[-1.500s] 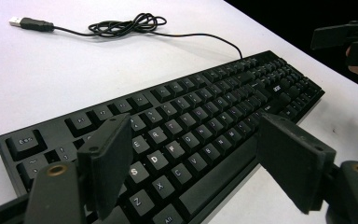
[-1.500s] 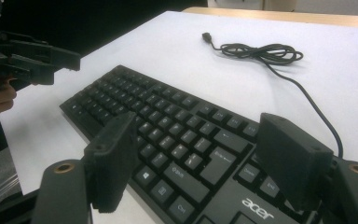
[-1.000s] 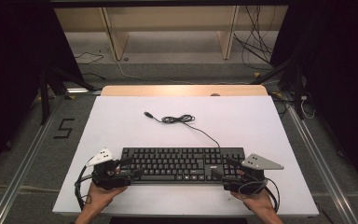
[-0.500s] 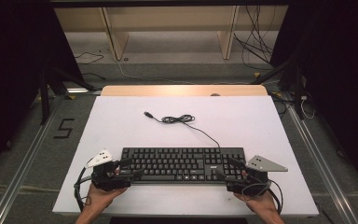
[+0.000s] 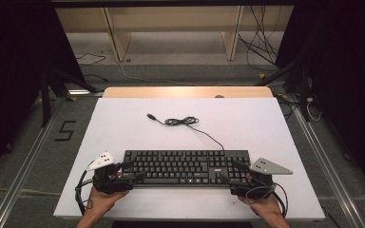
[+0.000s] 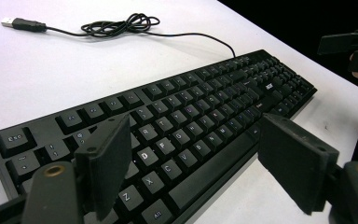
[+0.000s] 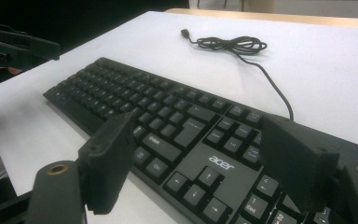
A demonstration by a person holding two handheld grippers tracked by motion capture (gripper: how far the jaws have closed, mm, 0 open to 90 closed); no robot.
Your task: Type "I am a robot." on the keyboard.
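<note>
A black Acer keyboard point(image 5: 186, 166) lies flat in the lower middle of the high view, on the white counter point(image 5: 123, 123), long side parallel to the near edge. Its cable point(image 5: 204, 131) runs off the back edge toward the upper middle of the frame, bunches into a loose coil and ends in a USB plug point(image 5: 149, 116) lying free on the counter, so the keyboard is tethered to nothing and can be moved as a whole.

The left gripper point(image 5: 132, 172) sits at the keyboard's lower left end and the right gripper point(image 5: 231, 172) at its lower right end, one hand behind each. That mirrored placement suits a long, stiff, shallow object: taking both short ends would keep it level and stop it swinging.

In the left gripper view the jaws stand wide apart with the letter rows and space bar showing between them; one jaw hangs over the keys at the lower left of the frame, the other over the front edge at the lower right. They hold nothing. In the right gripper view the jaws are likewise spread wide and empty, straddling the arrow keys and number pad at the bottom of the frame, with the Acer logo point(image 7: 218, 163) between them.

Judging from this, both grippers are lined up to close on the keyboard's ends, and neither has a grip yet.
</note>
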